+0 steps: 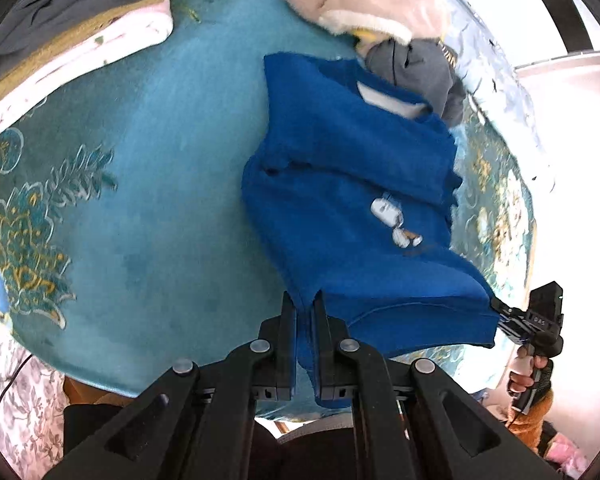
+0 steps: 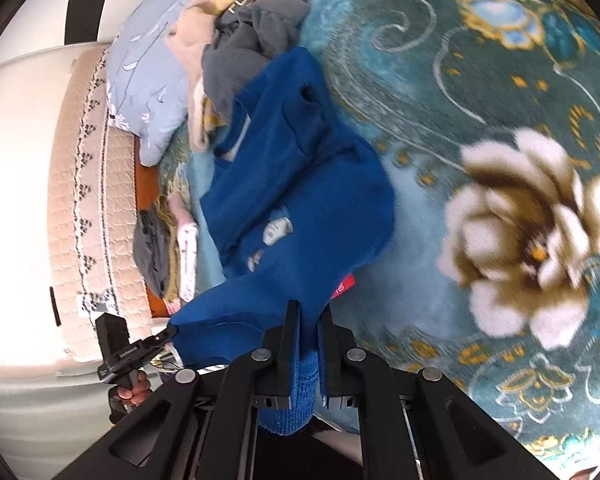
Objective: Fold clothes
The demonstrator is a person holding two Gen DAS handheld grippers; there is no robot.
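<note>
**Blue sweater held by both tools over the teal blanket**

We take the teal floral blanket [image 1: 148, 160] as our landmark: it spreads under everything, with a big cream flower [image 2: 528, 236] woven into it on the side nearest the right tool.

Over the middle of that blanket we see the blue sweater [image 1: 340, 184], its far end lying on the blanket, its near hem lifted off it. A small white print [image 1: 388, 210] shows on its front, and a red tag [image 2: 346, 285] sticks out at the edge toward the right tool.

At the blanket's far edge, just beyond the sweater's collar, we find a heap of unfolded clothes: a grey garment [image 1: 416, 68] touching the sweater and a beige fleece piece [image 1: 376, 4] behind it. Off to the blanket's other far corner sits a stack of folded clothes [image 1: 72, 28].

Our left tool [image 1: 304, 308] is clenched on one corner of the sweater's hem, blue cloth pinched between its fingers. Our right tool [image 2: 309, 320] is likewise clenched on the opposite hem corner, ribbed cloth bunched below its fingers. The hem stretches between the two tools, above the blanket's near edge.
</note>
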